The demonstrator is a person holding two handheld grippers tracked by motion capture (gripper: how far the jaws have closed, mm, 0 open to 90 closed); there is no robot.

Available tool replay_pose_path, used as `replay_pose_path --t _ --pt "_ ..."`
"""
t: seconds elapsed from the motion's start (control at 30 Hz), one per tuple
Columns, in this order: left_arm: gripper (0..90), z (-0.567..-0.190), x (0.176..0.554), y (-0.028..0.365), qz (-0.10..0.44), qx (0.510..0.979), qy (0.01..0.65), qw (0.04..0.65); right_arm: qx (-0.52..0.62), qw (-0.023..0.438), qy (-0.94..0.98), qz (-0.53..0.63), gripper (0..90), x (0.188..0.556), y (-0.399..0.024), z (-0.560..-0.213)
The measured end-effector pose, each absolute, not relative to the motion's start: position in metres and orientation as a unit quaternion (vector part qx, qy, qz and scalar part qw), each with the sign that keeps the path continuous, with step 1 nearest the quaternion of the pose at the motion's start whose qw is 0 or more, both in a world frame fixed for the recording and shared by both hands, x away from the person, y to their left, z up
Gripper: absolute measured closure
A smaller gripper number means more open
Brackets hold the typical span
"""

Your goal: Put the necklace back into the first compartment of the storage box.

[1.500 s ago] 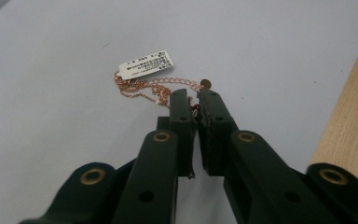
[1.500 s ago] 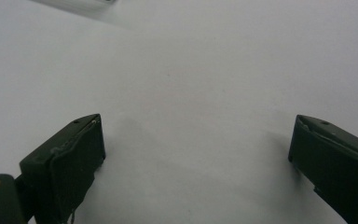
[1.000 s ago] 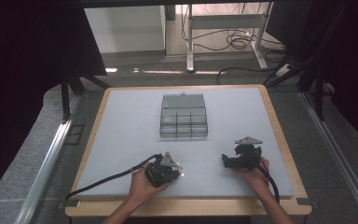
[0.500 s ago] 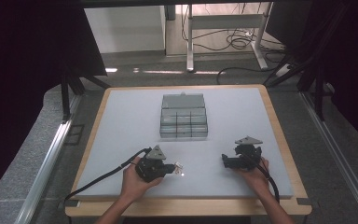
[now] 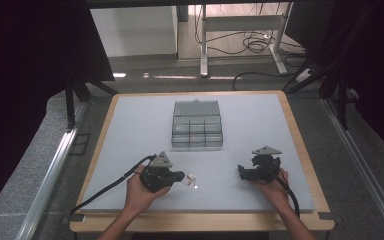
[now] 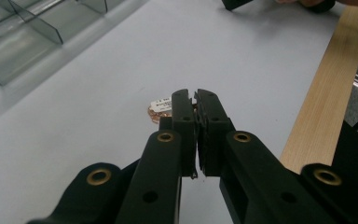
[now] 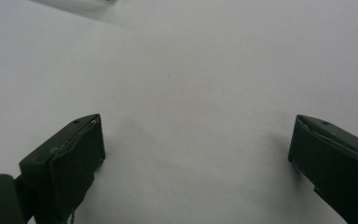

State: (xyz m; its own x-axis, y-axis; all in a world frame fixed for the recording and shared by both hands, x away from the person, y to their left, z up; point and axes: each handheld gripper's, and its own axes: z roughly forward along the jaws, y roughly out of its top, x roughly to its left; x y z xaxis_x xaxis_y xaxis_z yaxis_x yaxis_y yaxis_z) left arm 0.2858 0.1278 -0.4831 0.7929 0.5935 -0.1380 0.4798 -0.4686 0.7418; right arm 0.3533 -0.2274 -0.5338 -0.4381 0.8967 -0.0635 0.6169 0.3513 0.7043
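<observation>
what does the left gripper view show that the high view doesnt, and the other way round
The left gripper view shows detail: the left gripper has its jaws closed nearly together, and just past their tips a small copper-coloured coil with a white printed label lies on the mat; whether the jaws pinch it I cannot tell.

The high view gives the layout: both hands, the right gripper low on the mat, the whole clear organizer mid-table, and floor cables beyond.

Both show the white mat, the wooden table edge, part of the organizer and the small item by the left gripper.
</observation>
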Motion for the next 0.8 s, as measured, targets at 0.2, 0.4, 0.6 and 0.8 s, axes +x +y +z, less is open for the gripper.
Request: replay_pose_path --t 0.2,0.4,0.6,0.8 --pt "87.5 -0.475 0.286 0.134 0.077 0.847 0.318 0.419 0.479 0.226 0.790 0.308 3.0 0.353 -0.227 -0.534" --pt "87.5 -0.465 0.288 0.144 0.077 0.836 0.323 0.436 0.479 0.227 0.790 0.308 3.0 0.353 -0.227 -0.534" --pt "87.5 -0.456 0.292 0.153 0.076 0.828 0.331 0.447 0.479 0.227 0.790 0.308 3.0 0.353 -0.227 -0.534" --pt "87.5 -0.445 0.297 0.167 0.079 0.816 0.342 0.458 0.479 0.227 0.790 0.307 3.0 0.353 -0.228 -0.534"
